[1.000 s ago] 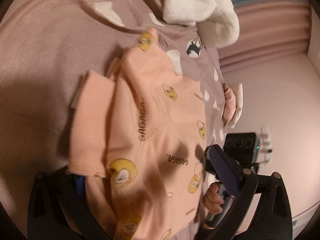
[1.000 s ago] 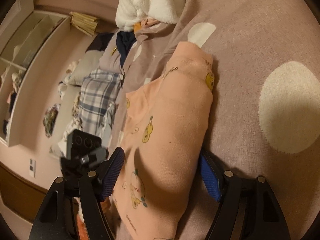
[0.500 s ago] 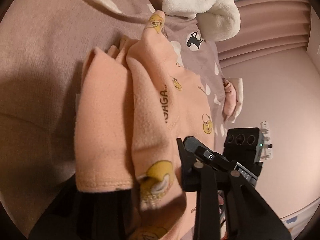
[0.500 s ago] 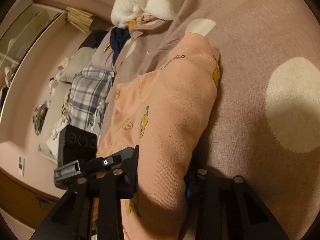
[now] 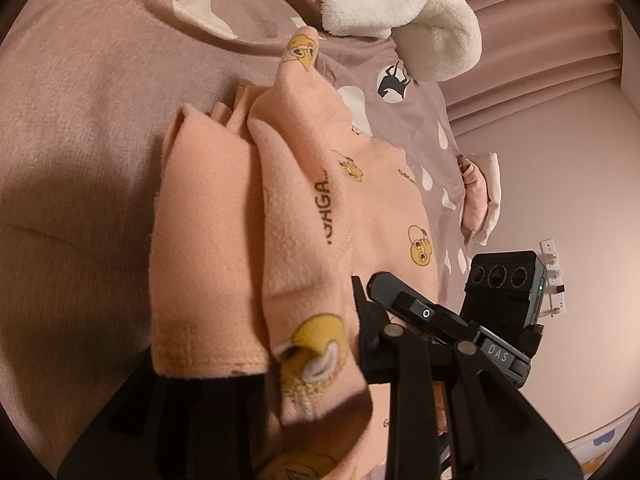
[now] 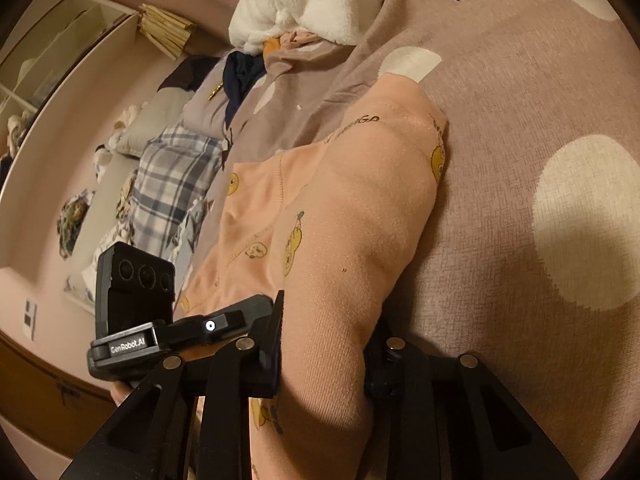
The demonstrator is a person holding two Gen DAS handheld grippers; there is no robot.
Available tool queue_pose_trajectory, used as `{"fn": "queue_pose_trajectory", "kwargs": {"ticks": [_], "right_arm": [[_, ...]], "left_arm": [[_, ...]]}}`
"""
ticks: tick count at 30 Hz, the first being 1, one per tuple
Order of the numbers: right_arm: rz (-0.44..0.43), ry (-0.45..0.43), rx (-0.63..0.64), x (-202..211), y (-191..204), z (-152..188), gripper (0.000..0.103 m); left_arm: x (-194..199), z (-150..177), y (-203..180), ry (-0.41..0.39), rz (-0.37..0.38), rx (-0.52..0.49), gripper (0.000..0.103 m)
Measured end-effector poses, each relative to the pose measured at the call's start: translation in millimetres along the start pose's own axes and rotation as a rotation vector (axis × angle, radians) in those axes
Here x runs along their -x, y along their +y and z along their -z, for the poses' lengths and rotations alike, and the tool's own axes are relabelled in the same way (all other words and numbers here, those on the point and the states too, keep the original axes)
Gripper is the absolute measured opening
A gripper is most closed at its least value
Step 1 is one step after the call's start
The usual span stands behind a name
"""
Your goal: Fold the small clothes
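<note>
Peach fleece top [image 5: 304, 216], soft and fuzzy, printed with yellow cartoon ducks and black "GAGA" lettering, stitched seams showing; it lies bunched on the bed, on a mauve bedspread [image 5: 80, 128] with a woven texture and white teardrop and round spots. One layer is folded over on the left side with its plain inner face up, hem edge raw-looking near the camera. In the right wrist view the same top [image 6: 344, 232] forms a thick rounded roll, ribbed knit visible close up, running away toward a collar end.

Left gripper [image 5: 316, 364]: black plastic tongs pinching the near edge of the top, cloth bulging up between the jaws and draping over them. Right gripper [image 6: 324, 344]: tongs clamped on the rolled edge of the top, fabric squeezed thick between the two sides. Each gripper shows in the other's view, just beside it, both at the same near end of the garment. Bare fingers [image 5: 440, 404] partly seen under the right gripper's handle.

White fluffy blanket [image 5: 400, 4] heaped at the far end of the bedspread. Plaid cloth [image 6: 172, 176] and dark clothes [image 6: 240, 76] piled further off along the bed, pink wall [image 5: 560, 184] behind
</note>
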State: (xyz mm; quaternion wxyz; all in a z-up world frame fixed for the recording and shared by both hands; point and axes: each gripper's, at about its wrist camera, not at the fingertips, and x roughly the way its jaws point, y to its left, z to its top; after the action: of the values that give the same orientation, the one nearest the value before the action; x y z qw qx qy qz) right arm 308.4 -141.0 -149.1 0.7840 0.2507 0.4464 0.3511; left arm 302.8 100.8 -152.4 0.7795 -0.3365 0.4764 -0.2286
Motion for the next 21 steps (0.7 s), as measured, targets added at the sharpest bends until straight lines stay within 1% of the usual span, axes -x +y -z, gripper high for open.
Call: {"fn": "queue_pose_trajectory", "kwargs": {"ticks": [3, 7, 12, 16, 21], "right_arm": [[0.004, -0.004, 0.003, 0.2, 2.6, -0.4, 0.029], [0.032, -0.015, 0.054, 0.7, 9.6, -0.3, 0.029], [0.032, -0.027, 0.073, 4.2, 16.3, -1.0, 0.028], [0.014, -0.027, 0.062, 5.0, 15.0, -2.7, 0.028], [-0.002, -0.047, 0.074, 16.0, 22.5, -3.5, 0.028]], "left_arm": [[1.2, 1.0, -3.6, -0.005, -0.017, -0.012, 0.027], [5.6, 5.5, -13.9, -0.033, -0.071, -0.043, 0.026], [10.5, 9.3, -15.7, -0.054, -0.072, -0.043, 0.026], [13.2, 12.7, -24.2, -0.07, -0.103, -0.074, 0.025], [21.9, 15.2, -27.5, -0.087, -0.061, -0.064, 0.025]]}}
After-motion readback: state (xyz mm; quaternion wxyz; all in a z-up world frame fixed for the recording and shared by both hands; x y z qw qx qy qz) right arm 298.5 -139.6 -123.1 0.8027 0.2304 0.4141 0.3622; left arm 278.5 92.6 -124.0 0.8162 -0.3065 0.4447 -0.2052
